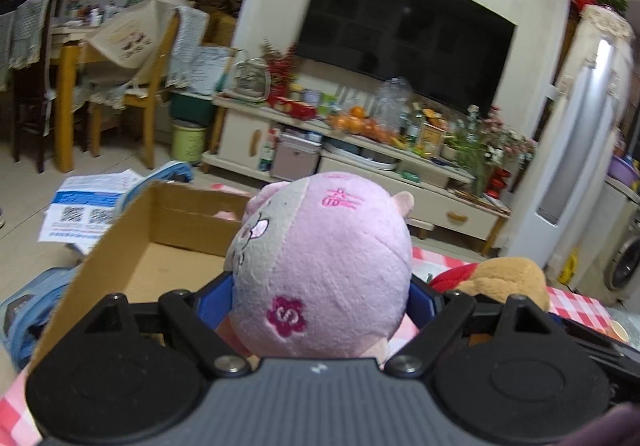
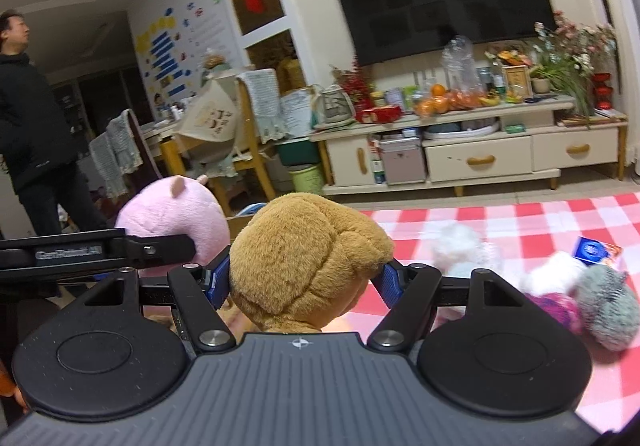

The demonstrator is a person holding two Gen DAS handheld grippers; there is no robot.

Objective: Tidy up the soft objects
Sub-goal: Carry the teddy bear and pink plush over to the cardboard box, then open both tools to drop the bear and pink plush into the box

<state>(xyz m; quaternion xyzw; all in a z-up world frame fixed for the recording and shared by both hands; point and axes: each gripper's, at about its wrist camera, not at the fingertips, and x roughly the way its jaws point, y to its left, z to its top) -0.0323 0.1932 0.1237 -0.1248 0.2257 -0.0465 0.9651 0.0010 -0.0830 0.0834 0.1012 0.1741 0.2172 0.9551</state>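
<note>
Each gripper grips one plush: left gripper point(image 1: 320, 298) pink plush point(image 1: 320, 266), right gripper point(image 2: 306, 282) seemingly brown bear point(image 2: 304, 258).

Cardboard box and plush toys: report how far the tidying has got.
Done: something pink already lies inside the open brown cardboard box. In hand: the left gripper clamps the round pink plush pig, and the right gripper clamps the brown plush bear. Left: the white, purple and grey soft toys on the red-checked cloth.
</note>
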